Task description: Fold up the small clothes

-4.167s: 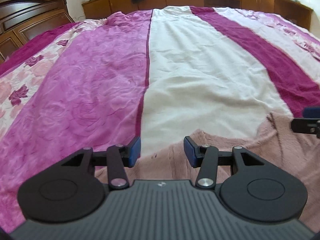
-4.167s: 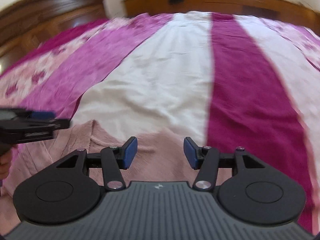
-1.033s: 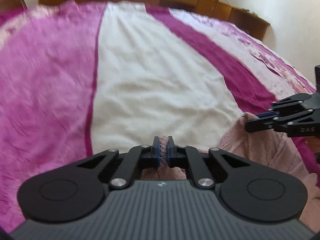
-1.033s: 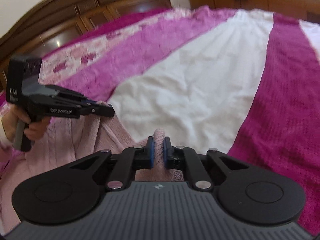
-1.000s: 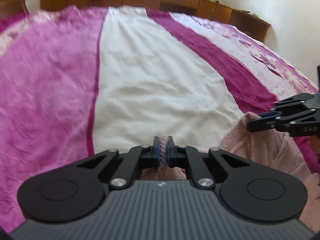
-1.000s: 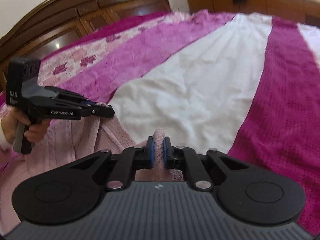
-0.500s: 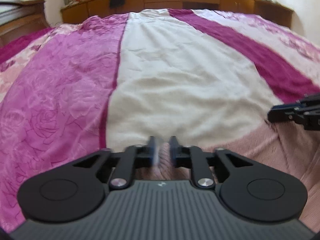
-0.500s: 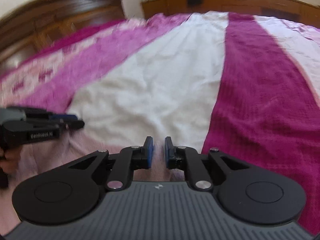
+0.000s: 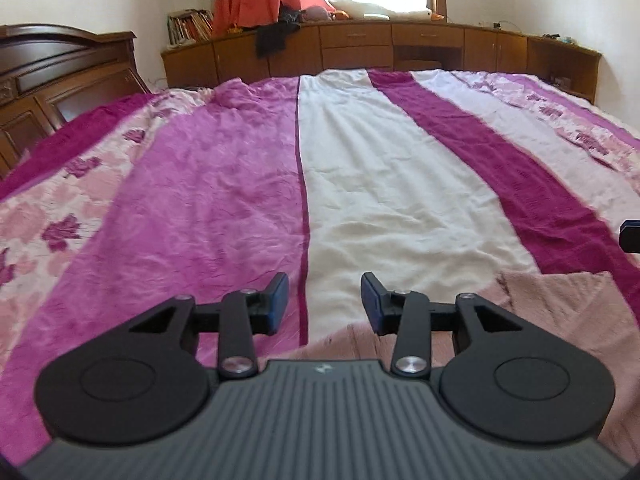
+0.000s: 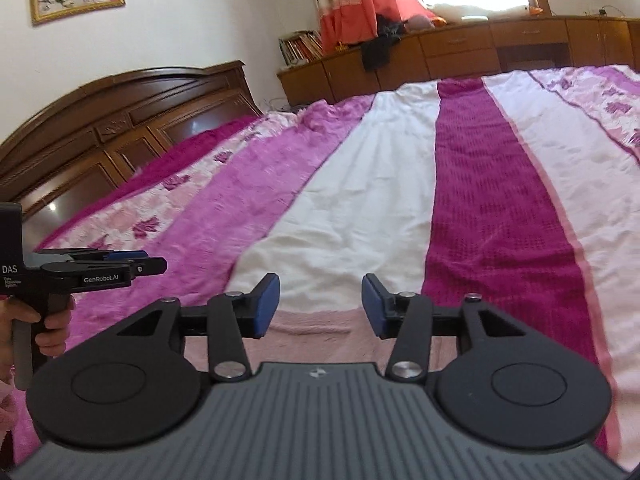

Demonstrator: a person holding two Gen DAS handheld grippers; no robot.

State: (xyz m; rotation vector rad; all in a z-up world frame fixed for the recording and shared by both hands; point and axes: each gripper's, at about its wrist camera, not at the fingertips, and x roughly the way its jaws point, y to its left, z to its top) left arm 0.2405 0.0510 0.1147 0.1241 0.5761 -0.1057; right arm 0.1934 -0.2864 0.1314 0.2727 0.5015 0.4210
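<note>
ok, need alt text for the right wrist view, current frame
The right gripper is open and empty above the far edge of a pale pink knit garment lying flat on a pink, white and magenta striped bedspread. At left, a hand holds the left gripper over the bed; a wooden headboard stands beyond.

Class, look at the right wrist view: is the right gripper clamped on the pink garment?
No, the right gripper stands open above the pink garment, pinching nothing.

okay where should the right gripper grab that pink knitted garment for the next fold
Probably its straight far edge, which lies flat on the bedspread just ahead of the open right gripper. Come down from above with one finger on each side of the hem; the rest is hidden.
</note>
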